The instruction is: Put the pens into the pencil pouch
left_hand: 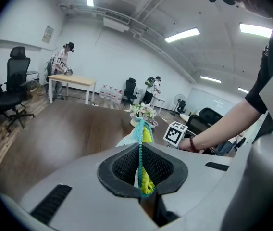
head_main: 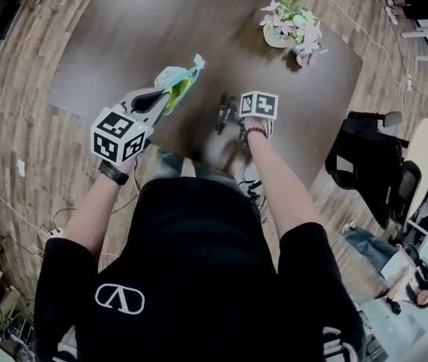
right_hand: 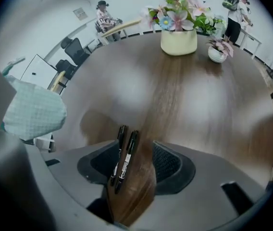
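Note:
A teal pencil pouch with a yellow lining hangs above the dark table. My left gripper is shut on its zipper edge. Two black pens lie side by side on the table. My right gripper points steeply down over them, open, with both pens in the gap between its pads and nearer the left one. In the head view the right gripper is low at the table's near edge, to the right of the pouch. The pouch shows at the left of the right gripper view.
A cream pot of pink flowers stands at the table's far right, with a smaller pot beside it. A black office chair is on the floor to the right of the table. People stand at desks far off.

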The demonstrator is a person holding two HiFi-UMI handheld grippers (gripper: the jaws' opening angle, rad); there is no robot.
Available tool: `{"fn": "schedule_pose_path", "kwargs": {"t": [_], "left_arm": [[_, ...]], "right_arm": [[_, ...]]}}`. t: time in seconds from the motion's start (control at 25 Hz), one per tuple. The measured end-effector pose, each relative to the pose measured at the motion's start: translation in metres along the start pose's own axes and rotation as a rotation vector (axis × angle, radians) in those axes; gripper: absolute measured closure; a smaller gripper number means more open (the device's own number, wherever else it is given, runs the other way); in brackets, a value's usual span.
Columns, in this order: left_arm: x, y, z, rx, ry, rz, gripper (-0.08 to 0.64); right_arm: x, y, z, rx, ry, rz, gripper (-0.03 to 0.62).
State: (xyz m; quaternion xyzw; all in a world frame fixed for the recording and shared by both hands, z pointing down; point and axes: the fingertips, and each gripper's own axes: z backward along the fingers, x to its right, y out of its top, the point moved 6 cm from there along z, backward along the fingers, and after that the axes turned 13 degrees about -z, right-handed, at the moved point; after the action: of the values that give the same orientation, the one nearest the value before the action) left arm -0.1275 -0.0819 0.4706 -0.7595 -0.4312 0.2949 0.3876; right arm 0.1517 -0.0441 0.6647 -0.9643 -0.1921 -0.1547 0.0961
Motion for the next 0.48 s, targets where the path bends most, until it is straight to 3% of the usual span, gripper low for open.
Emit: {"fn": "schedule_pose_path", "kwargs": {"t": [0.36, 0.48], "left_arm": [[-0.002, -0.002, 0.003, 0.006, 0.015, 0.007, 0.545], [-0.002, -0.004, 0.005, 0.005, 0.018, 0.004, 0.545]], "right_arm": [[0.006, -0.009, -0.030, -0.154, -0.039, -0.100, 0.405], [0.010, -0.008, -0.032, -0.173, -0.070, -0.101, 0.452]]}}
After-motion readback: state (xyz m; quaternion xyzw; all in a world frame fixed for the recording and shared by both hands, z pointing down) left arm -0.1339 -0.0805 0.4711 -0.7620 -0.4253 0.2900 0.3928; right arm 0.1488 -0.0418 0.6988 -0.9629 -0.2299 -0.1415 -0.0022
